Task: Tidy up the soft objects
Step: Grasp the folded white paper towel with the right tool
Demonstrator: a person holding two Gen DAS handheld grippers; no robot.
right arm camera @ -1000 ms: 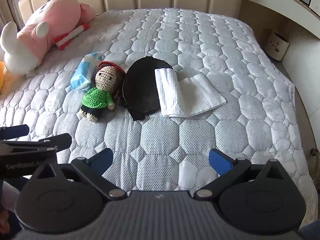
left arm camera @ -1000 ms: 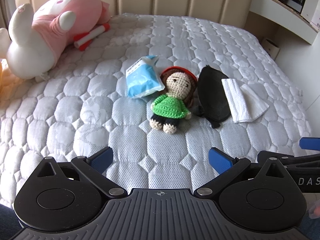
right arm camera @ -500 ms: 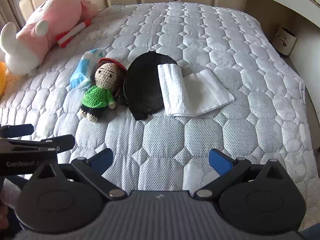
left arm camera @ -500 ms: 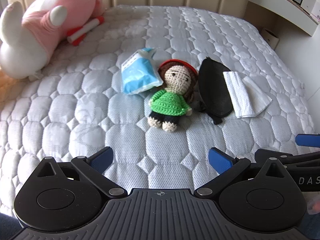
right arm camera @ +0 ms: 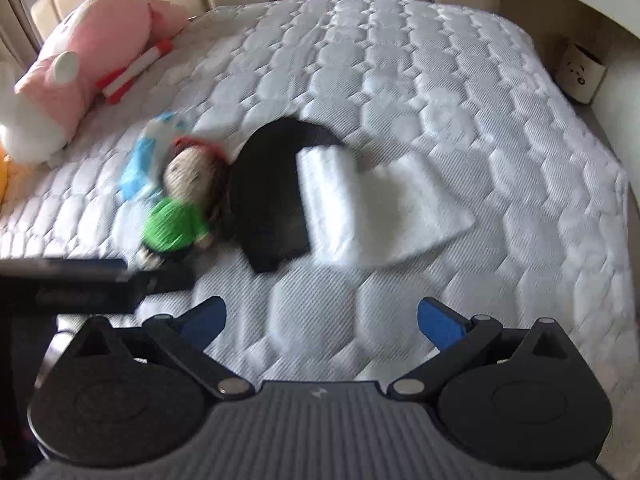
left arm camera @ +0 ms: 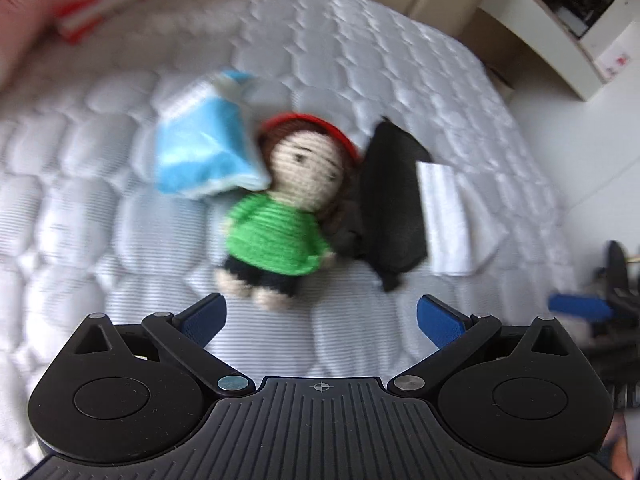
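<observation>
left gripper (left arm camera: 320, 316) spread wide near crochet doll (left arm camera: 280, 224)

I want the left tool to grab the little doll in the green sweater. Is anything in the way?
Nothing visible is. The left tool is open, and only bare bedcover lies between it and the doll. The blue packet and black pouch flank the doll.
</observation>
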